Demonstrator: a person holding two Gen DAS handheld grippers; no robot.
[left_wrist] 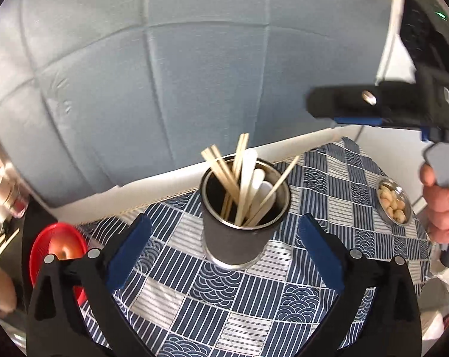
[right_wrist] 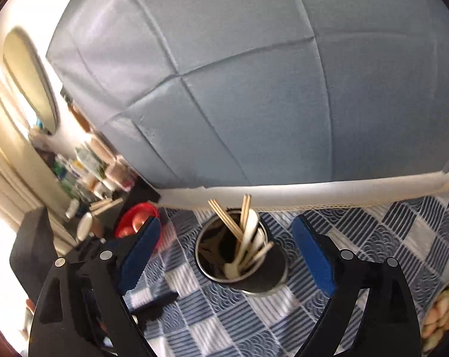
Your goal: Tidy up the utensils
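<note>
A dark metal cup (left_wrist: pixel 236 238) stands upright on the blue patterned tablecloth (left_wrist: pixel 254 303). It holds several wooden chopsticks (left_wrist: pixel 224 175) and pale spoons (left_wrist: pixel 261 189). My left gripper (left_wrist: pixel 224 253) is open and empty, its blue pads either side of the cup, a little nearer than it. In the right wrist view the same cup (right_wrist: pixel 254 270) with chopsticks (right_wrist: pixel 227 220) and spoons (right_wrist: pixel 249 232) sits between the pads of my right gripper (right_wrist: pixel 226 255), which is open and empty above it. The right gripper body and hand show in the left wrist view's upper right.
A small metal dish of nuts (left_wrist: pixel 394 205) sits at the cloth's right side, also in the right wrist view (right_wrist: pixel 442 312). A red basket (left_wrist: pixel 57 247) lies left of the table (right_wrist: pixel 135 220). A padded grey-blue wall (left_wrist: pixel 165 74) backs the table. Cluttered shelves (right_wrist: pixel 84 166) are far left.
</note>
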